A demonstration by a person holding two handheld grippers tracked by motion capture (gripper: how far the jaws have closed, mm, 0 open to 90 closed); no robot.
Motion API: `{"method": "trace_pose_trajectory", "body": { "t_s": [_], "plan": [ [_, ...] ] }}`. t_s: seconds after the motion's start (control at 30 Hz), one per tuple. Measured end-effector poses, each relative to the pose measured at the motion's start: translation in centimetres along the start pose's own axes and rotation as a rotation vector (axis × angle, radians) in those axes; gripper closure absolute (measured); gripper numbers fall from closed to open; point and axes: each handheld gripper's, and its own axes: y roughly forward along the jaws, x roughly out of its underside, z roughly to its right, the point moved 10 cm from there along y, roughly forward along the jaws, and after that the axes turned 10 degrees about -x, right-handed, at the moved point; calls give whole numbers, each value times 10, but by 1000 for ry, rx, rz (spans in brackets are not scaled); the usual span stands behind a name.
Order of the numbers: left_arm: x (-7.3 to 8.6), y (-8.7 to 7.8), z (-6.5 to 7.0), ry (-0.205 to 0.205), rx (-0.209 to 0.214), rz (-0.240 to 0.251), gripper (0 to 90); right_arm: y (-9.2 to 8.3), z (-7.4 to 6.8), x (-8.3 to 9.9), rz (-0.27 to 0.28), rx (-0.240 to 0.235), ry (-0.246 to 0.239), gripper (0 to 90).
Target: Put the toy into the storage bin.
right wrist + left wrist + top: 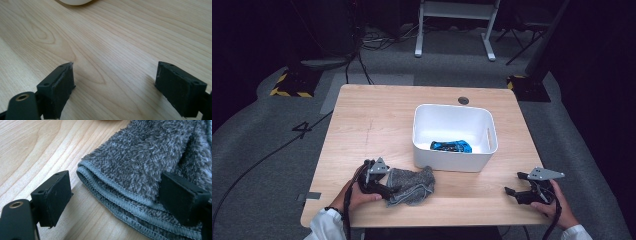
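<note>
While the left gripper [112, 195] stood wide open astride the grey cloth [412, 186], nothing was gripped.
The cloth lay folded at the lower centre of the high view, just in front of the white bin [454, 137]; one pad [181, 197] rested on the pile, the other on bare wood, so closing would likely have pinched one layer and unfolded the rest. The right gripper [512, 184], lower right, stood open and empty. The pale wooden table [377, 117] stood on grey carpet, with trailing cables in a dark room.

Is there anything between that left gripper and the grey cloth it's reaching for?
Nothing visible. The left gripper is open, and the folded hem of the grey cloth already lies between its jaws on the table.
</note>
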Motion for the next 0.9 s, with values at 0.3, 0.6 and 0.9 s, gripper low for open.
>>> {"method": "trace_pose_trajectory", "body": {
  "t_s": [0.3,0.6,0.9],
  "plan": [
    [0,0,0,4,-1,1,132,-3,0,3,2,13,10,156],
    [0,0,0,1,-2,1,133,-3,0,3,2,12,11,155],
    [0,0,0,2,-2,2,132,-3,0,3,1,13,11,155]
  ]
}}
